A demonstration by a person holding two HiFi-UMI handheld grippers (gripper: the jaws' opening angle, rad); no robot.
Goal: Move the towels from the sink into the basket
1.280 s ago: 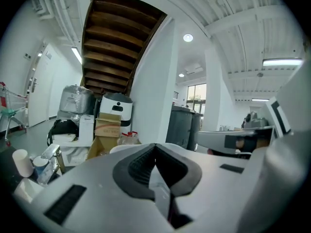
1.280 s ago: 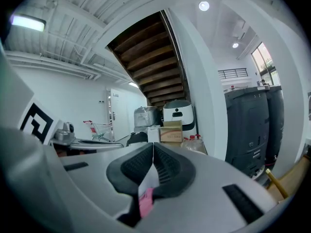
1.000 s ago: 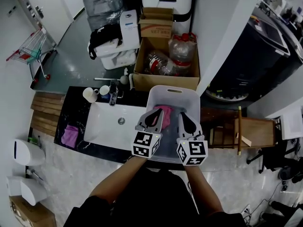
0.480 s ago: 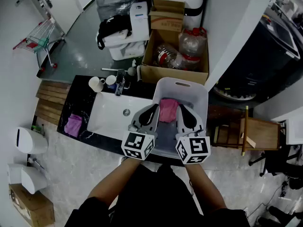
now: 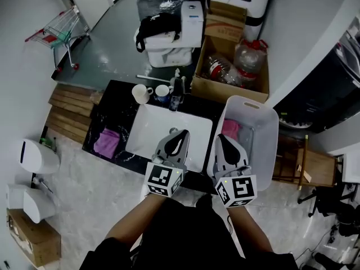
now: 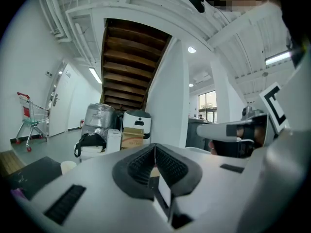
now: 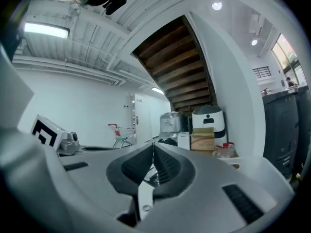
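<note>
Sink basin [image 5: 149, 134] open from above; faucet [image 5: 176, 96], cups [image 5: 140, 93] crowd back rim; basket [image 5: 268, 145] mouth open.

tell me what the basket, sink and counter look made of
Basket: white plastic, semi-matte; thin moulded walls, cut-out handle.
Sink: glossy white, likely ceramic; smooth rounded basin.
Counter: black polished stone or lookalike; shiny reflections.

Light grey shells on left gripper [image 5: 179, 133] and right gripper [image 5: 223, 137], black ribbed pads [image 6: 141, 166], dark slots on top. Each carries a marker cube [image 5: 163, 179], black-white squares. Person wears black top [image 5: 185, 238].
</note>
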